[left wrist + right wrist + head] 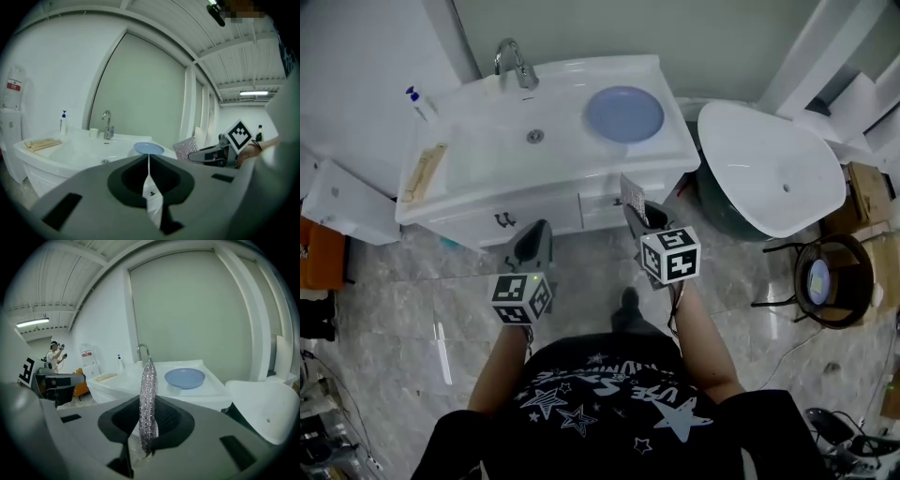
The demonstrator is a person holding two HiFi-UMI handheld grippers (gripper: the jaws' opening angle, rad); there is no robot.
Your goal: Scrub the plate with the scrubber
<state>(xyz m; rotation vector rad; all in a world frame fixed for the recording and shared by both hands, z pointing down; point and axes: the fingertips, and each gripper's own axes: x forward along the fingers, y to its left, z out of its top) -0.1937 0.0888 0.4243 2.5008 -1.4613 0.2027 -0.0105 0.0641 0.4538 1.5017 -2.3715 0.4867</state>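
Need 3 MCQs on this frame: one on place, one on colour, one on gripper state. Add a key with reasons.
1. Where is the plate?
A) on the floor
B) on the vanity top, right of the faucet
C) between a gripper's jaws

2. What colour is the plate?
A) blue
B) red
C) green

3. What state is the right gripper in?
A) open, empty
B) shut on the scrubber
C) shut on the plate

Key:
1 B, the head view shows it lying flat beside the basin.
2 A, it is pale blue in all views.
3 B, the silvery scrubber stands pinched between its jaws.
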